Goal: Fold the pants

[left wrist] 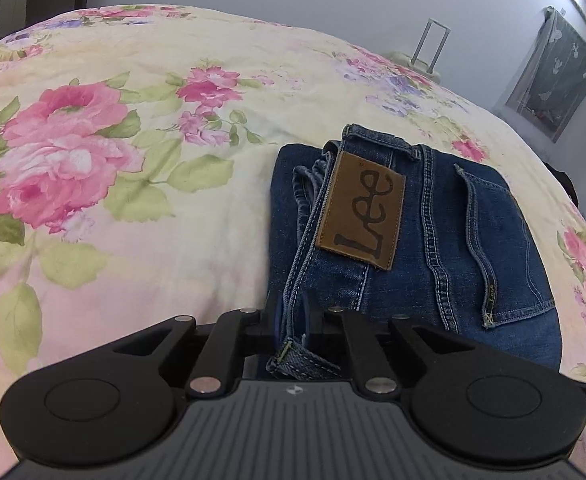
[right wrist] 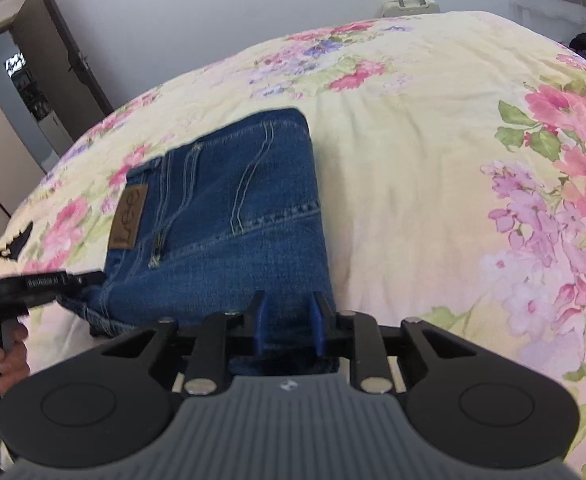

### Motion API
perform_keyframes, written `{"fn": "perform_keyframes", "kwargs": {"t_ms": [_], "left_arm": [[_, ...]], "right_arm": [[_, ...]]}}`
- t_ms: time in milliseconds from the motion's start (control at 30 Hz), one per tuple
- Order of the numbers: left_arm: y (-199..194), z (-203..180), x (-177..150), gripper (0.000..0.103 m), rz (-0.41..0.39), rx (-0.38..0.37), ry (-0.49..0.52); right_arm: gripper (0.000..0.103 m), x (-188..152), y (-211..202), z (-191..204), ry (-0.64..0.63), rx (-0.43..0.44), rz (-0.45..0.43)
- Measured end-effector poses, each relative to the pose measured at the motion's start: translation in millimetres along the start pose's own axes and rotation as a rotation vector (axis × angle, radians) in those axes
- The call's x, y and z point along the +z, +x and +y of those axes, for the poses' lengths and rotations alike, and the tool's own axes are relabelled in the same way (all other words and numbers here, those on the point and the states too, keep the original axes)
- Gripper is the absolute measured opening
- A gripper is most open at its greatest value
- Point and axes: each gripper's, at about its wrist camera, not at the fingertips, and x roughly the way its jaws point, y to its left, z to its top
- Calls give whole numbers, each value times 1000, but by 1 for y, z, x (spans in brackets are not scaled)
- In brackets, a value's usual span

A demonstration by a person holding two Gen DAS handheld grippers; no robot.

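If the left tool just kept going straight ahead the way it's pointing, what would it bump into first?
The folded jeans. The left tool already has the denim waistband edge between its fingers, so going straight on would push further into the jeans, toward the brown Lee patch. Past them lies only the floral bedspread, though depth is hard to judge.

Our left tongs (left wrist: 291,322) black with round flat sides, shiny silver screws, grey ridged top with a small white mark, our right tongs (right wrist: 289,322) the same with blue pads (right wrist: 317,326), bare skin on our left hand (right wrist: 7,354)
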Motion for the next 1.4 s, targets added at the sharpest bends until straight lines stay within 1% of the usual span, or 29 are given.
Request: {"fn": "perform_keyframes", "kwargs": {"t_ms": [33,67,167,233,333,367,400,500,567,600,633,667,733,867,900,967,1033,1067,1100,1167,1233,1267,1300,1333,1367,1400], "left_arm": [[0,0,-1,13,0,6,4],[-2,-2,-1,13,0,12,9],[-4,-2,-1,16,2,22,12],[-5,-3,-1,16,1,25,14],[-6,-4,-2,16,0,32,15],[-6,-4,-1,16,0,31,13],[-6,-4,-1,16,0,29,10],[-6,-1,-1,17,1,21,-2],[-5,-1,-1,17,2,25,-2],[-5,-2,-1,17,2,28,1],[-5,-3,-1,17,2,30,4],[-5,-3,-1,17,3,30,9],[-4,-2,-1,17,8,26,3],[-8,0,-2,17,23,31,-14],[-10,1,-2,19,30,37,-15],[-15,3,0,21,57,61,-18],[-22,7,1,21,89,102,-43],[-26,10,2,20,96,121,-54],[-30,15,4,20,96,121,-71],[-41,25,12,20,55,81,-133],[-47,29,26,21,3,13,-184],[-47,30,33,28,-13,-21,-197],[-45,28,41,41,-30,-65,-205],[-40,27,50,48,-40,-112,-215],[-32,26,58,59,-40,-168,-235],[-26,26,64,63,-38,-208,-254]], "right_arm": [[19,-7,6,-1,-7,-3,35],[19,-13,8,-4,8,-4,47],[15,-15,-6,-14,64,19,33],[16,-18,-19,-17,57,-8,32],[20,-28,-33,-22,40,-45,26],[21,-29,-35,-23,31,-46,21],[25,-29,-35,-22,19,-51,17],[25,-28,-27,-14,-66,-76,2],[25,-26,-15,-8,-115,-81,12],[21,-26,-9,-6,-131,-83,16],[0,-26,-4,-5,-141,-82,22],[0,-26,-3,-4,-144,-77,34],[0,-33,-6,-2,-164,-102,40],[0,-41,-9,-10,-122,-103,65],[0,-41,-10,-9,-126,-103,63],[0,-40,-14,-8,-125,-105,62],[0,-41,-19,-8,-113,-104,73],[0,-42,-24,-8,-107,-103,70],[0,-41,-28,-8,-102,-106,62],[0,-37,-38,-8,-90,-110,28],[2,-28,-45,-10,-73,-101,-8],[4,-22,-46,-11,-64,-94,-24],[8,-15,-47,-12,-56,-85,-39],[18,-7,-47,-14,-50,-73,-55],[22,1,-45,-15,-44,-62,-68],[25,10,-43,-16,-39,-53,-81]]}}
